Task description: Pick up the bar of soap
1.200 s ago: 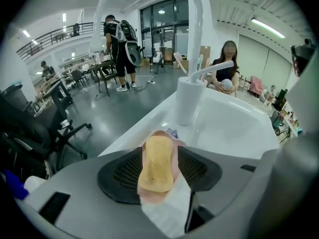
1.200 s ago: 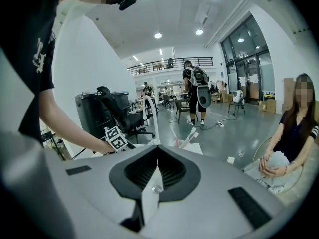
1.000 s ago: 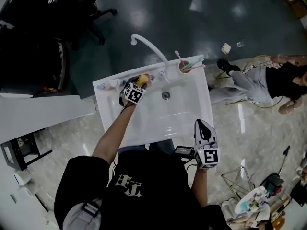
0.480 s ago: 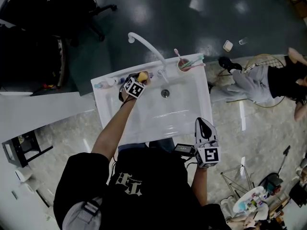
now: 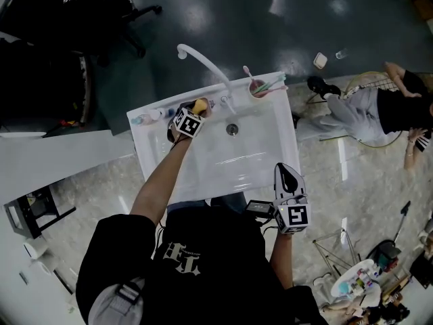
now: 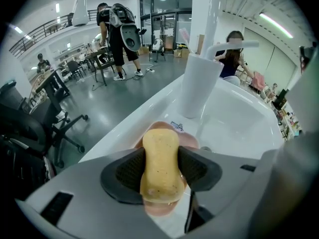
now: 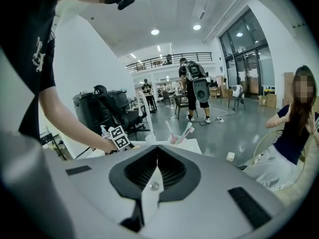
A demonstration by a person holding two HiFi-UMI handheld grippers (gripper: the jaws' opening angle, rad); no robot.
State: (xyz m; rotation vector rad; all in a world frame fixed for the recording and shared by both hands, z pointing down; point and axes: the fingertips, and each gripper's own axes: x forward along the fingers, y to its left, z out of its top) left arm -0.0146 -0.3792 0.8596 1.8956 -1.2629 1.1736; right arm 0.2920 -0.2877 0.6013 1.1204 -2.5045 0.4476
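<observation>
Two grippers. Right gripper point(image 5: 289, 175) nearest, at front edge of sink point(image 5: 252, 162), jaws clenched together, nothing between. Left gripper point(image 5: 196, 111) farther, at sink's back rim, grasping yellow soap bar point(image 6: 159, 153) by its sides, over pink soap dish point(image 6: 189, 139). Beyond: white faucet point(image 5: 203, 61), toothbrush cup point(image 5: 259, 89) at far right corner.
</observation>
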